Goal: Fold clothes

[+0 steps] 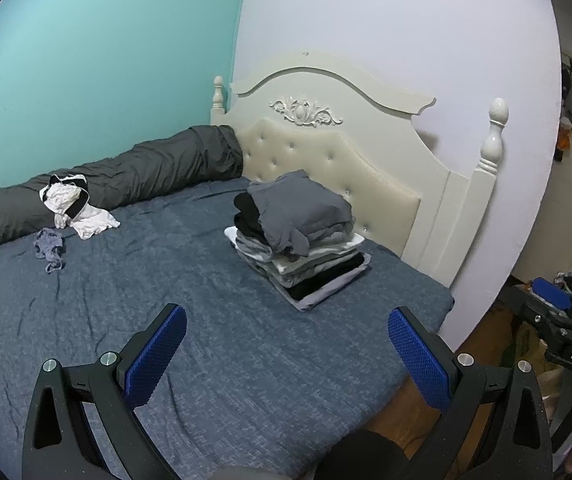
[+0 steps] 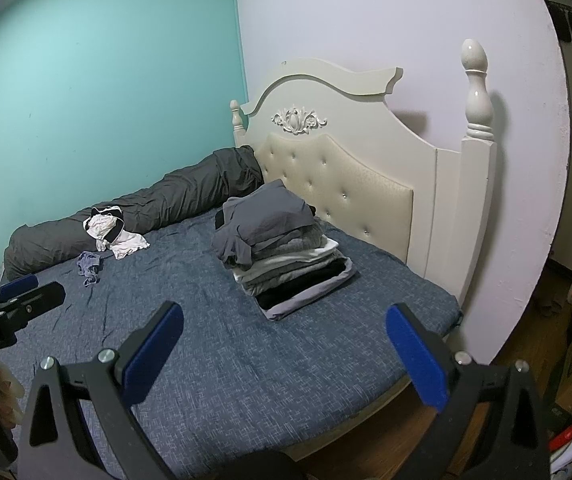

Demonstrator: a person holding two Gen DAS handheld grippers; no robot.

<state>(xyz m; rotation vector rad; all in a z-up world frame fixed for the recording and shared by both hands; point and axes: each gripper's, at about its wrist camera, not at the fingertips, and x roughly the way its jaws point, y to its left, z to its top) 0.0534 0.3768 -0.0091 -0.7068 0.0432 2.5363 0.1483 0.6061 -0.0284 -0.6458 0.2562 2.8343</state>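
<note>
Both hand-held grippers released, nothing between the fingers: left hand-held gripper (image 1: 286, 354) and right hand-held gripper (image 2: 283, 350) hang over the near part of the bed (image 1: 221, 364), jaws spread wide, blue pads facing each other. Stack of folded clothes (image 1: 300, 236) sits on the blue sheet near the headboard (image 1: 326, 152), well ahead of both grippers; top grey piece is lumpy and overhangs (not squared with the layers under it). Unfolded items lie at the far left of the bed: a white-and-black bundle (image 1: 73, 206) leaning on the rolled dark grey duvet (image 1: 125, 176), and a small crumpled blue-grey piece (image 1: 49, 249) just beside it on the sheet.
</note>
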